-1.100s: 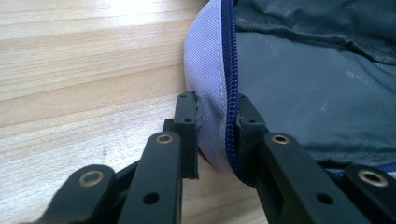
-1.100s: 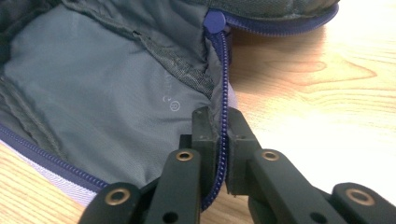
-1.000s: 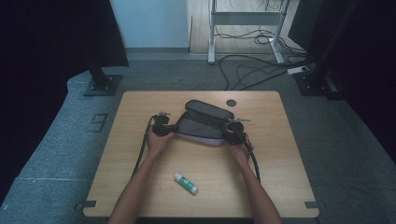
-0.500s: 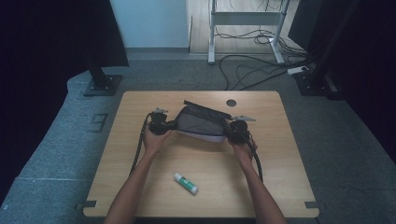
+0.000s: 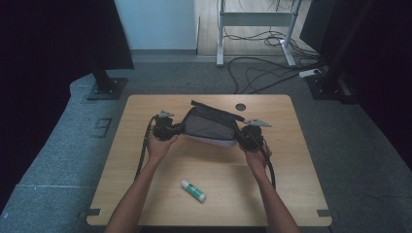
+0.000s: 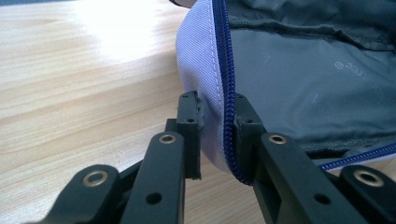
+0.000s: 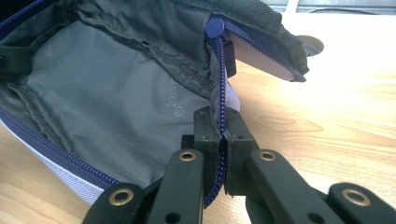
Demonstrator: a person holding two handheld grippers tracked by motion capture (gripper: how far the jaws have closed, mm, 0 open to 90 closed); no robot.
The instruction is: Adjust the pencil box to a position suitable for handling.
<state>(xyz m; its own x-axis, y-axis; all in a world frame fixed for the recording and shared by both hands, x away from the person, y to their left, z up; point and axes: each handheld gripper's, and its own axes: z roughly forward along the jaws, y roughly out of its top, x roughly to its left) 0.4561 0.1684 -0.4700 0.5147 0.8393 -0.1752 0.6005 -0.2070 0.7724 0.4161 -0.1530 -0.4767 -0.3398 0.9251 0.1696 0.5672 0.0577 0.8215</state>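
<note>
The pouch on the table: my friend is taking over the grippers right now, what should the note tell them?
Left hand-held gripper: shut on the pouch rim, at its left end.
Right hand-held gripper: shut on the rim by the blue zipper, at its right end.
Pouch sits mid-table, unzipped and held open between the two. Glue stick lies loose on the near side, untouched.
Done: pouch opened. Left, probably: put the glue stick in and zip up.

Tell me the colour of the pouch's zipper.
Dark blue zipper on the pouch, clearest in the left gripper view.
</note>
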